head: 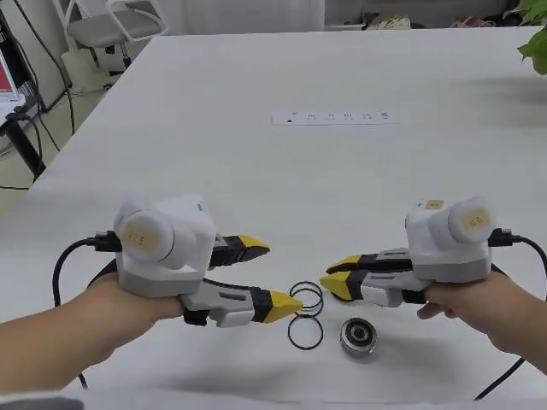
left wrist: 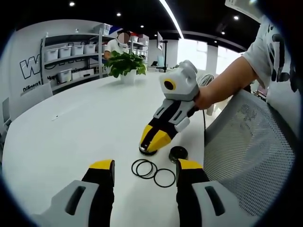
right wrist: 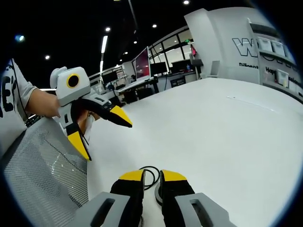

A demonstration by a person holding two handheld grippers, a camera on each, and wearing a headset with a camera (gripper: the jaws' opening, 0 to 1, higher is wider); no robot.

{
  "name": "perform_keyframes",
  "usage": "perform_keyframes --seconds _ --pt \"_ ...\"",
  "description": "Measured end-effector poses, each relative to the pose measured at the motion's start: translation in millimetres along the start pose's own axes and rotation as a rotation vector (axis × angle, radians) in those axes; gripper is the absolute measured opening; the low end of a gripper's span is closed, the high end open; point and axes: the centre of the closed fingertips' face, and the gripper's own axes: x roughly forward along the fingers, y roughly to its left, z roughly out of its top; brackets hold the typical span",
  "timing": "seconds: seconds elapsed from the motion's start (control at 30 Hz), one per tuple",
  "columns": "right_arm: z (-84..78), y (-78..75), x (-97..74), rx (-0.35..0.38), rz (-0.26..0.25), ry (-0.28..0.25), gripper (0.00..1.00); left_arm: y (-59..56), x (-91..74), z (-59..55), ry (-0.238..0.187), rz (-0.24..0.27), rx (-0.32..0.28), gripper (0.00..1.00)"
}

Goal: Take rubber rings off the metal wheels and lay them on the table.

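On the white table [head: 256,162], between both grippers, three rubber rings [head: 305,315] lie beside a metal wheel [head: 358,336].
The left gripper [head: 283,276] gapes wide; the right gripper [head: 328,278] has its jaws pressed nearly together.

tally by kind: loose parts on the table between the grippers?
Rubber rings: 3 (two overlapping, one apart)
Metal wheels: 1 clear
Total: 4
A dark shape under the right gripper tips might be a second wheel; cannot tell.
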Motion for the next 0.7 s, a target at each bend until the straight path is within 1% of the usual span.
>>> perform_keyframes --seconds 0.23,0.57,0.7 --pt "2.2 -7.7 -8.2 0.011 -0.024 -0.018 0.1 1.0 2.4 0.1 0.009 -0.008 0.005 0.49" --pt "-2.6 -15.5 -17.4 0.018 -0.052 -0.028 0.11 3.0 7.3 2.6 0.018 -0.016 0.017 0.48" --pt "-3.8 -20.1 -21.6 0.025 -0.064 -0.035 0.11 3.3 10.5 6.0 0.013 -0.018 0.013 0.47"
